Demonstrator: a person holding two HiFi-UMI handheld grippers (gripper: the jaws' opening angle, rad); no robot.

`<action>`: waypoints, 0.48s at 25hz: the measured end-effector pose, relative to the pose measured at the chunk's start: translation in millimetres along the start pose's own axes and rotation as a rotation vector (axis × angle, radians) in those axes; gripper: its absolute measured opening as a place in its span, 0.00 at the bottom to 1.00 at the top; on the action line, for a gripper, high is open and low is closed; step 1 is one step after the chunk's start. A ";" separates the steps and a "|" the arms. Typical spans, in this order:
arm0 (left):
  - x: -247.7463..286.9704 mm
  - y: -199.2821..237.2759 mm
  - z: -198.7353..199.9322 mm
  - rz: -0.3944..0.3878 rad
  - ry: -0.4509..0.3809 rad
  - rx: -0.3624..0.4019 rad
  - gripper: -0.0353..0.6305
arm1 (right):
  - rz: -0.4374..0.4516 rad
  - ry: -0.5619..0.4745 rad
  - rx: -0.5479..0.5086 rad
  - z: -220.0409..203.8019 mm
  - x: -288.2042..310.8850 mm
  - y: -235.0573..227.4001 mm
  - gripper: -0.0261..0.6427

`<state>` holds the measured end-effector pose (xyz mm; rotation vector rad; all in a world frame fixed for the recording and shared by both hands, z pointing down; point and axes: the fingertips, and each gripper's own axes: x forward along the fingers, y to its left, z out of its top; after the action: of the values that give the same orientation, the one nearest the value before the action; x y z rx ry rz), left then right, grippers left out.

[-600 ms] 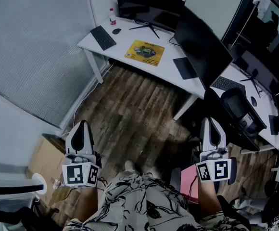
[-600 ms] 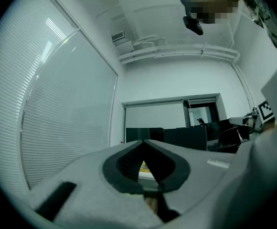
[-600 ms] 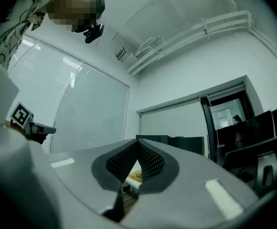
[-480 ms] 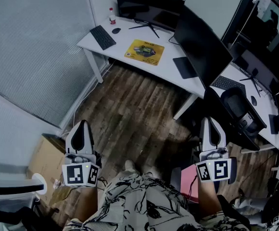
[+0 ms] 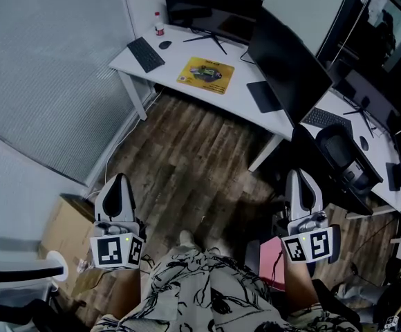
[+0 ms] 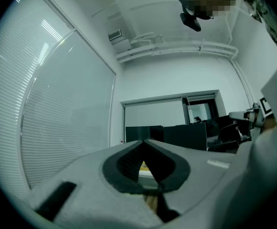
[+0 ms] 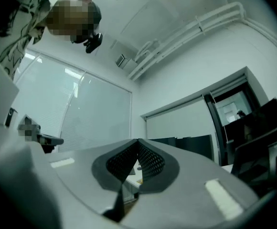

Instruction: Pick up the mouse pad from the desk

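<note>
The desk [image 5: 166, 66] stands at the far side, its left end by the window wall [image 5: 48, 68]. On it the mouse pad [image 5: 206, 74] lies about midway along, close to the near edge. The keyboard [image 5: 146, 53] lies left of the mouse pad, the mouse [image 5: 164, 45] just right of the keyboard's far end, and a bottle [image 5: 160, 28] farther back. One monitor [image 5: 211, 9] stands behind the mouse pad. A second monitor [image 5: 287, 64] stands to its right, with a smaller pad [image 5: 264, 96] lying on the desk beside it. A chair [image 5: 342, 161] stands farther right. The floor [image 5: 187, 164] lies between the desk and the person. The left gripper [image 5: 118, 185] and right gripper [image 5: 297, 182] are at the near side, well apart. A box [image 5: 66, 230] sits left of the left gripper.
</note>
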<state>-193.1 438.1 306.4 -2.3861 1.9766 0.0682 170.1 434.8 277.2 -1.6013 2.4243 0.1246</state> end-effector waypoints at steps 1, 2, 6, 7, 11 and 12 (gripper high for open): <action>0.5 -3.0 0.3 -0.022 -0.001 -0.011 0.06 | 0.013 0.000 0.023 -0.8 0.3 1.4 0.05; 0.9 -6.0 0.3 -0.044 -0.001 -0.027 0.06 | 0.013 0.010 0.030 -3.0 0.7 1.3 0.06; 1.5 -6.0 -2.3 -0.042 0.010 -0.039 0.06 | -0.063 0.065 -0.035 -14.7 1.9 -7.1 0.06; 1.6 -4.2 -3.4 -0.034 0.012 -0.037 0.06 | -0.079 0.072 -0.046 -16.1 2.1 -8.7 0.06; 1.7 -1.2 -6.4 -0.014 0.017 0.007 0.06 | -0.089 0.071 -0.062 -16.6 3.3 -8.9 0.06; 1.5 -1.0 -6.8 -0.011 0.016 0.016 0.07 | -0.082 0.071 -0.062 -17.1 3.9 -7.8 0.07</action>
<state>-191.8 436.4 313.1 -2.3950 1.9631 0.0325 173.3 424.8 293.4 -1.7583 2.4249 0.1319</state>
